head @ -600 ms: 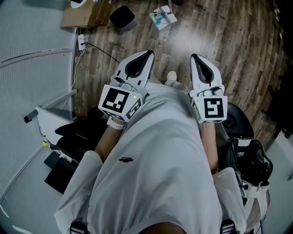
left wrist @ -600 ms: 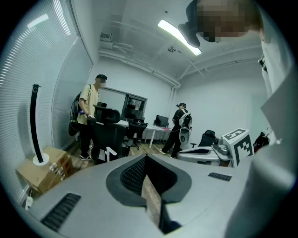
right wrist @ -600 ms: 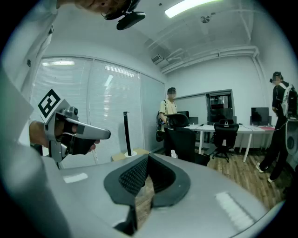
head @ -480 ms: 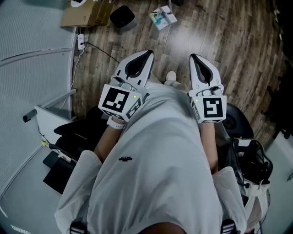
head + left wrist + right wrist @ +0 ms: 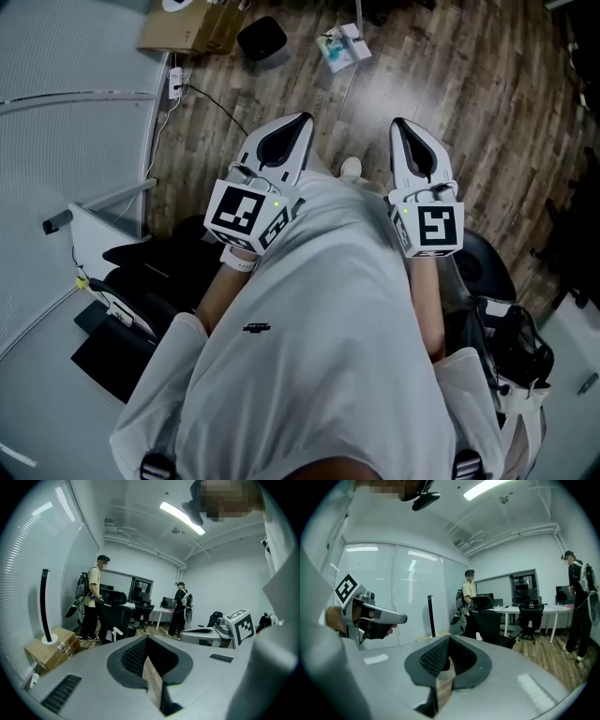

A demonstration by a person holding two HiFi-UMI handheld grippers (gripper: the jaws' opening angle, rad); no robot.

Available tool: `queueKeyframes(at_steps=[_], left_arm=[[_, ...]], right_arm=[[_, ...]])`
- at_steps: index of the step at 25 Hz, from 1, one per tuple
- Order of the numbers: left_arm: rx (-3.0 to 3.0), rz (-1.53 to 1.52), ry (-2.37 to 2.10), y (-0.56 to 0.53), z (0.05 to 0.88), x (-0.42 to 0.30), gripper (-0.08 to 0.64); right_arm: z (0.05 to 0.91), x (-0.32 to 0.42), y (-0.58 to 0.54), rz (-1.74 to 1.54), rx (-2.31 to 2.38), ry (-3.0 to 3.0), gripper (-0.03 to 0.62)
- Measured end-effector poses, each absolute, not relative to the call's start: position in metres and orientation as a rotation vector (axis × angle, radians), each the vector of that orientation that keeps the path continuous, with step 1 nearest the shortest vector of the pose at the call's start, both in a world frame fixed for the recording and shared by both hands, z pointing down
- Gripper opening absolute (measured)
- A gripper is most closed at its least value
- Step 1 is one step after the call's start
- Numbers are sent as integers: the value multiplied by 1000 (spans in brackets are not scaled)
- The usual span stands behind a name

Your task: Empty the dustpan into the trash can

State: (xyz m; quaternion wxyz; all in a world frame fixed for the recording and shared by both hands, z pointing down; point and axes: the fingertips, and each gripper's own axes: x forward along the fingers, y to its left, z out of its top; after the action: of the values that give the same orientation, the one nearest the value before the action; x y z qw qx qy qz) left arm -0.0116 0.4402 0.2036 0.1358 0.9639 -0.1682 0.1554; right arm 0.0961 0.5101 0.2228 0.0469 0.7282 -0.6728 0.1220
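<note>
Both pairs of jaws are pressed fully together with nothing between them. The left gripper is closed tip to tip, and so is the right gripper. I hold them side by side in front of my chest, pointing a little downward, well above the wooden floor.

Nothing of the task is in hand yet. What I take to be the dustpan, a pale pan with bluish scraps in it and what looks like a thin handle, lies on the floor well ahead of me, near its far edge. The trash can, small and black, stands to the left of it, near but apart. It is just beside a cardboard box at the floor's far left corner by the wall.

As I judge it, the step in hand is the approach. To do it well I should walk up until the pan is within easy reach and spread one pair of jaws before coming down. I should close on the handle rather than the pan's rim and lift it level so the scraps stay in. Only when its lip is over the can's mouth should I tip.
</note>
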Motion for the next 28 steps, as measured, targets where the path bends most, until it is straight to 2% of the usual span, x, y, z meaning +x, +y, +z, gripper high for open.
queueKeyframes(at_steps=[14, 20, 22, 28], left_arm=[[2731, 448, -608, 419, 212, -19, 6], [2686, 424, -632, 355, 223, -6, 6], [2673, 424, -641, 327, 226, 2, 6], [2665, 406, -634, 232, 228, 28, 6]], right_arm=[[238, 93, 495, 347, 2075, -2148, 9], [242, 113, 429, 335, 2095, -2103, 11], [243, 120, 401, 350, 2084, -2104, 29], [245, 144, 307, 378, 2038, -2097, 15]])
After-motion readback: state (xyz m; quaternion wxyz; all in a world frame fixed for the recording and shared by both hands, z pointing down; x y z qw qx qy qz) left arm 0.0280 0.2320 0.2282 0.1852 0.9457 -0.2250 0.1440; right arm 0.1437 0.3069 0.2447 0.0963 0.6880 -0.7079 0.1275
